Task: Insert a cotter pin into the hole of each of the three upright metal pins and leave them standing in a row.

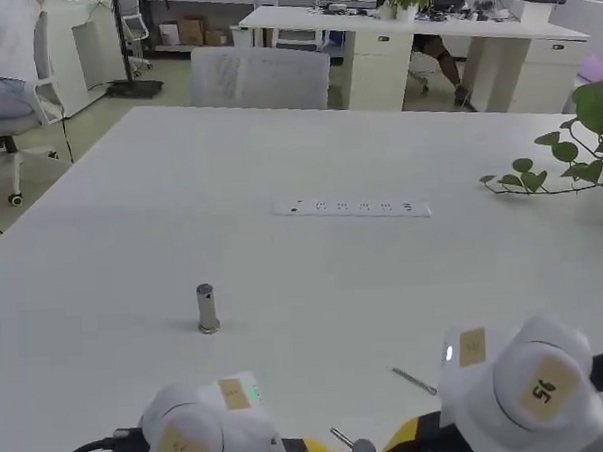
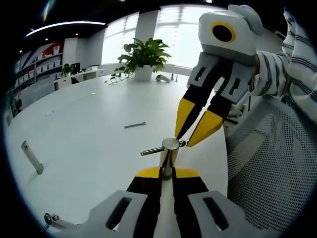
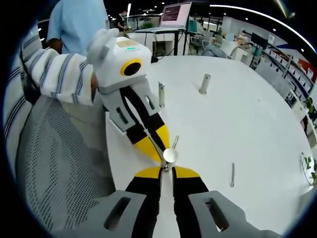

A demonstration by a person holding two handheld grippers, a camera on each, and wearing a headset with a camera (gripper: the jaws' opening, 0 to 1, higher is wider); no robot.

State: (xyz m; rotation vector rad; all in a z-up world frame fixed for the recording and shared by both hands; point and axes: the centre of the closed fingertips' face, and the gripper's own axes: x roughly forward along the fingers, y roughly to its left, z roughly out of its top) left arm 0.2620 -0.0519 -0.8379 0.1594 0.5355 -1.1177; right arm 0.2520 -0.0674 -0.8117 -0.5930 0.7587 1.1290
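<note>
- Two hand-held grippers meet at the near edge of the flat white surface, over a short silver cylindrical metal pin.
- Left gripper: black jaws with yellow tips, closed on the shaft of the silver cylindrical metal pin. The pin stands upright between them with its head clear above the tips. Whether its base touches the surface cannot be told, as the jaws hide it.
- Right gripper: jaws drawn together to a narrow slit on the near end of a thin grey metal cotter pin. In the left gripper view this gripper comes in from the upper right, and its yellow tips touch the head of the held pin.
- Cotter pin position: its shaft passes through the head of the held pin and sticks out level on the far side, away from the right gripper.
- Second upright metal pin and third upright metal pin: both stand free on the surface, near each other and well apart from the grippers. At this size it cannot be told whether either carries a cotter pin.
- Loose cotter pin: lies flat on the surface, just beside the right gripper and apart from every metal pin.
- White power strip: lies flat near the middle of the surface.
- Green leafy plant: trails onto the right edge of the surface.
- Striped sleeve: covers the arm behind the left gripper.
</note>
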